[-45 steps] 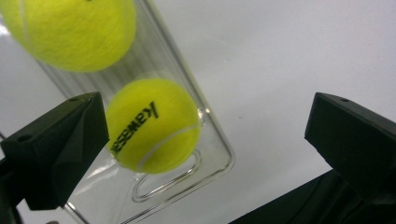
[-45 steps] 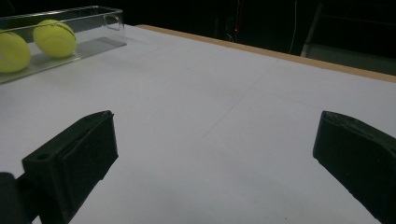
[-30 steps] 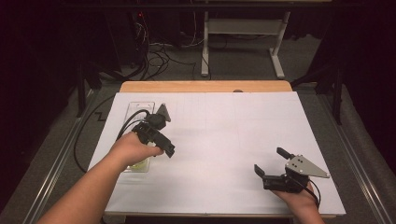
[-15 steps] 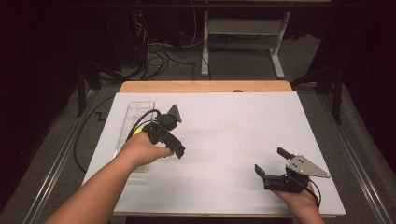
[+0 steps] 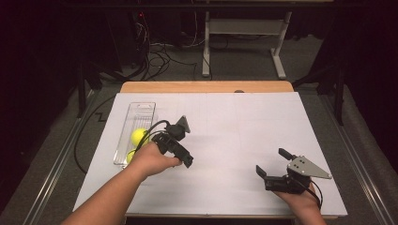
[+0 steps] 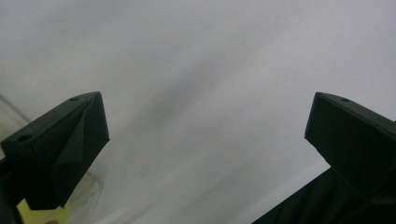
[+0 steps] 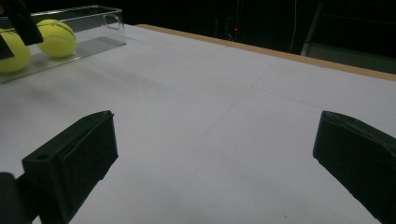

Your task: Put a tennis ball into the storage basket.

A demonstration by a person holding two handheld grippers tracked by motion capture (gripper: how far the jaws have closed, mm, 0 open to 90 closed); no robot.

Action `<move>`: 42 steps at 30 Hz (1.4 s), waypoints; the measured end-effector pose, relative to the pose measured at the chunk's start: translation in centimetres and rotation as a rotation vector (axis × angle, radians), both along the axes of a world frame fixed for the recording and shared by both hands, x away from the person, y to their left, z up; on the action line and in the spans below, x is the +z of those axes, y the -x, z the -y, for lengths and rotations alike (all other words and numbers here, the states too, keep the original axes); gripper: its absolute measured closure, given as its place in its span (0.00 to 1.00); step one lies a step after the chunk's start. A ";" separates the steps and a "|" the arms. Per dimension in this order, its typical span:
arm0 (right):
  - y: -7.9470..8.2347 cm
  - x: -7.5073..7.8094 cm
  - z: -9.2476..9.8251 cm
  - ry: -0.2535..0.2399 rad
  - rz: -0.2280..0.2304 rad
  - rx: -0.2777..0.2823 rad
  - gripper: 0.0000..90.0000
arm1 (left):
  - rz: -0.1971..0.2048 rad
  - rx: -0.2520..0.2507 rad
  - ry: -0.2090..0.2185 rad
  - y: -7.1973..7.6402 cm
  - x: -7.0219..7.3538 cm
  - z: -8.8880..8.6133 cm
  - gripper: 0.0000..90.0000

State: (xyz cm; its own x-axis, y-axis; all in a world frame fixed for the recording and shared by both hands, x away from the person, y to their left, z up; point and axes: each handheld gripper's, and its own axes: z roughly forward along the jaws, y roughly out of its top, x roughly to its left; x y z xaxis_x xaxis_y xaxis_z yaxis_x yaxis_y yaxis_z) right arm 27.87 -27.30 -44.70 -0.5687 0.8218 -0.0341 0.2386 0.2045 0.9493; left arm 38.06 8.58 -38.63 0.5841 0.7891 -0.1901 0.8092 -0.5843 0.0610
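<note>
Two balls are seen in the tray (image 5: 141, 108) at the bench's (image 5: 234, 122) left side: ball 1 (image 5: 139, 136) mid-tray, ball 2 (image 5: 130, 156) at its near end, partly hidden by the left hand. Tray's long axis runs near-to-far. Left hand-held gripper (image 5: 180, 150) is held just right of the tray, jaws spread wide w/ nothing between; in the left gripper view, tray wall and a bit of yellow are glimpsed at lower left. Balls thus lie to its left, very near. Right hand-held gripper (image 5: 272, 166) is parked well apart at the near right, jaws also wide, empty. Left is judged nearer for any pick.
</note>
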 end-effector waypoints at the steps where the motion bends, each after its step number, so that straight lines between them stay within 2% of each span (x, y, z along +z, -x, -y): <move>1: 0.0 0.0 0.0 -0.001 0.001 0.001 0.00 | -0.002 -0.007 -0.004 0.1 -0.4 0.3 0.01; 9: 0.0 0.0 0.1 -0.001 -0.001 -0.002 0.00 | -0.012 -0.017 0.007 0.4 -2.7 1.3 0.01; 12: 0.1 0.0 0.1 -0.003 0.001 -0.002 0.00 | -0.003 -0.019 0.039 0.7 -3.3 1.5 0.01; 15: 0.1 0.0 0.1 -0.002 0.002 0.001 0.00 | 0.061 -0.015 0.127 1.7 -3.5 1.5 0.01; 16: 0.1 0.0 0.1 -0.002 0.002 0.001 0.00 | 0.093 -0.013 0.158 2.2 -3.6 1.4 0.01; 17: 0.2 0.0 0.1 -0.003 0.003 0.002 0.00 | 0.156 -0.012 0.189 3.1 -3.7 1.4 0.01; 18: 0.2 0.0 0.1 -0.004 0.003 0.003 0.00 | 0.173 -0.014 0.197 3.4 -3.8 1.4 0.01; 19: 0.2 0.0 0.1 -0.003 0.003 0.003 0.00 | 0.234 -0.020 0.222 4.2 -4.0 1.3 0.01; 22: 0.2 0.0 0.0 -0.003 0.001 0.004 0.00 | 0.310 0.006 0.255 5.3 -4.7 0.9 0.01; 24: 0.2 0.0 0.0 -0.002 -0.002 0.003 0.00 | 0.339 0.014 0.257 5.7 -5.3 0.4 0.01; 26: 0.2 0.0 -0.1 -0.002 -0.004 0.003 0.00 | 0.393 0.013 0.259 6.1 -5.5 -0.1 0.01; 29: 0.2 -0.1 -0.1 -0.004 -0.008 0.002 0.00 | 0.419 0.025 0.315 6.3 -5.7 -1.0 0.01; 33: 0.1 -0.2 0.0 -0.013 -0.014 -0.008 0.00 | 0.448 0.020 0.358 6.4 -6.0 -1.6 0.01; 37: 0.1 -0.2 0.3 -0.026 -0.019 -0.015 0.00 | 0.499 0.018 0.456 6.6 -6.1 -2.5 0.01; 39: 0.1 -0.1 0.4 -0.030 -0.020 -0.016 0.00 | 0.529 0.011 0.488 6.8 -6.1 -2.8 0.01; 42: 0.3 0.1 0.6 -0.043 -0.015 -0.026 0.00 | 0.549 -0.004 0.533 6.9 -6.1 -3.5 0.01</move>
